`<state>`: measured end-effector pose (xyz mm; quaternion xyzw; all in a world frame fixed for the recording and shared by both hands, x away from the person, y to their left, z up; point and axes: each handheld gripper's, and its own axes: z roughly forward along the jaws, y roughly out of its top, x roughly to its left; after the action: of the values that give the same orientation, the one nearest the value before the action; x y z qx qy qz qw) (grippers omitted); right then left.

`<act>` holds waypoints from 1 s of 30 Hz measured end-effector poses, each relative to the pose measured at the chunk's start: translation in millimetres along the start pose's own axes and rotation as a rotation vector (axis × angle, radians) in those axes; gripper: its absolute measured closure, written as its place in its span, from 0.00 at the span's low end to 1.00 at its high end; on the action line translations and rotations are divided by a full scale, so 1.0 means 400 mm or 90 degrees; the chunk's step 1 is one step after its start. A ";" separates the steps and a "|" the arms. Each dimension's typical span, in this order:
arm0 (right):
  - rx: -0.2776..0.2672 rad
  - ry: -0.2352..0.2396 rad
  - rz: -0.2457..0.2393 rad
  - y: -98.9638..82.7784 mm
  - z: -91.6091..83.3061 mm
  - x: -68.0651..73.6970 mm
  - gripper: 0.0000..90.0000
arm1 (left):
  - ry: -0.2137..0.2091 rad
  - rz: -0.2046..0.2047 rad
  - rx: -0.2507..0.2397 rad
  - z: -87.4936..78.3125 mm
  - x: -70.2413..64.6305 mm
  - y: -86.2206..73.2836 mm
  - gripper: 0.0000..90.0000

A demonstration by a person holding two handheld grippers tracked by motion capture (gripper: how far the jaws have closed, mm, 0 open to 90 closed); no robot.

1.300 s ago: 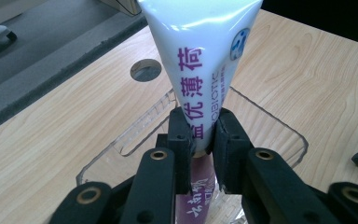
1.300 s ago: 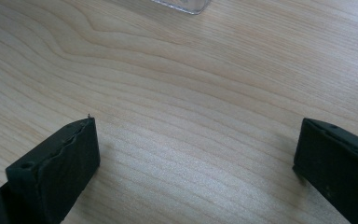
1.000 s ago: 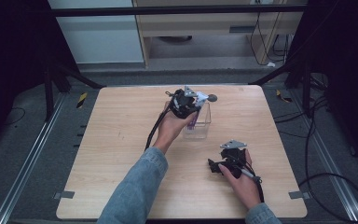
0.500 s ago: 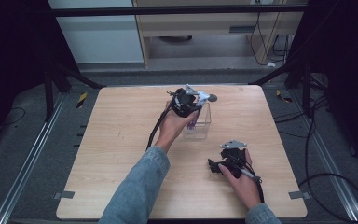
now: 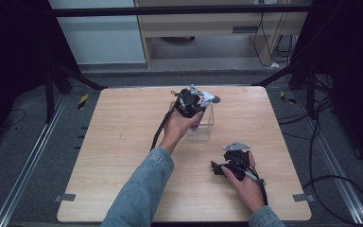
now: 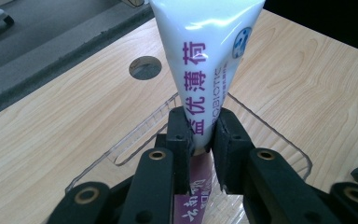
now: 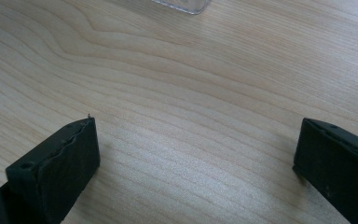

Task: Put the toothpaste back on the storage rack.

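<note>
My left gripper [image 6: 200, 140] is shut on a white tube with purple lettering [image 6: 205, 60], pinching it near its lower end. The tube [image 5: 207, 98] is held above a clear plastic box [image 5: 203, 127] near the table's far middle; the box's rim [image 6: 279, 140] runs beneath the jaws. My right gripper [image 5: 217, 168] rests low over the bare wood at the front right, jaws wide apart. It is open [image 7: 196, 154] with nothing between the fingers [image 7: 65, 158].
The wooden table [image 5: 118, 156] has a round hole [image 6: 145, 67] near its far edge, past the box. A corner of the clear box [image 7: 182, 4] lies ahead of the right gripper. Cables [image 5: 321, 179] trail over the floor at right.
The left hand has shifted very slightly with the tube over the box. The right gripper has stayed where it was.
</note>
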<state>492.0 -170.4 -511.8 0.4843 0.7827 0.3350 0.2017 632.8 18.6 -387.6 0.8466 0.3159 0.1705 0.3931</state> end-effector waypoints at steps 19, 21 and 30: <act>0.000 0.000 0.000 0.000 0.000 0.000 0.00 | -0.011 0.004 0.013 0.021 -0.004 0.015 0.87; 0.000 0.000 0.000 0.000 0.000 0.000 0.00 | -0.008 0.002 0.015 0.020 -0.007 0.018 0.88; 0.000 0.000 0.000 0.000 0.000 0.000 0.00 | -0.013 0.003 0.018 0.020 -0.007 0.016 0.90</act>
<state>492.0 -170.4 -511.8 0.4845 0.7826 0.3351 0.2015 637.6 9.2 -387.6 0.8544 0.3124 0.1579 0.3841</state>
